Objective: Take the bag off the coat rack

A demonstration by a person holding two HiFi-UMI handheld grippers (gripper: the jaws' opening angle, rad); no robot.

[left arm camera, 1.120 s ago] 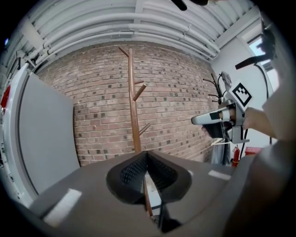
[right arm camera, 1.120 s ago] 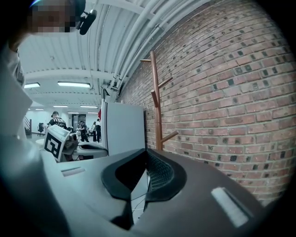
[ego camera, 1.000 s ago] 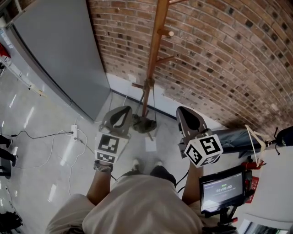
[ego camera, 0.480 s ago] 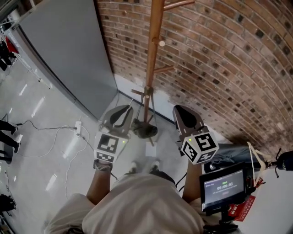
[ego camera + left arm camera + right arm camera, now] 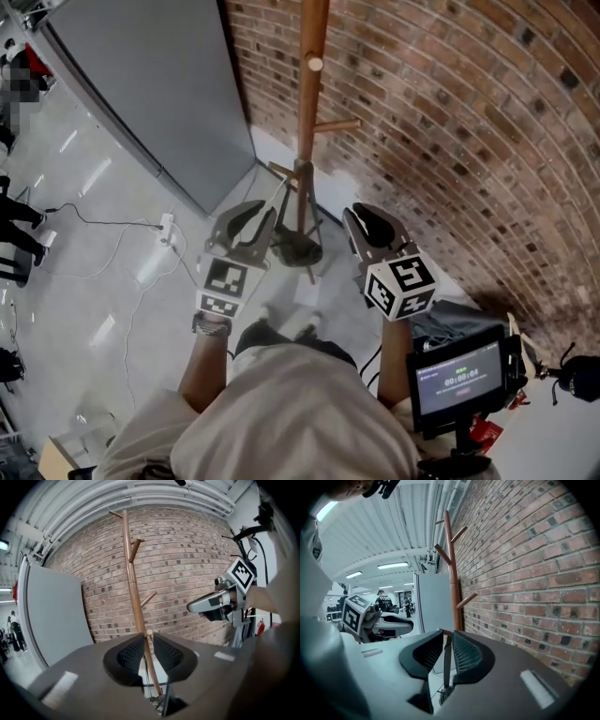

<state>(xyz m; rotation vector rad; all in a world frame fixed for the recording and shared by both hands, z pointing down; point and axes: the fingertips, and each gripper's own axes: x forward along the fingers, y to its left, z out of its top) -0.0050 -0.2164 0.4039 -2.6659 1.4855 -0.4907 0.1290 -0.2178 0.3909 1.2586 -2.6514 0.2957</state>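
Rack (image 5: pixel 309 122), one; left tool (image 5: pixel 249 217), right tool (image 5: pixel 364 217)

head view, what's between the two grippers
The coat rack pole and what looks like a dark bag on straps at its foot, in the head view. The left gripper and right gripper have just been opening, both empty.

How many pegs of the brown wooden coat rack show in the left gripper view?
4 pegs: top left, upper right, middle right, lowest end-on; others may be hidden.
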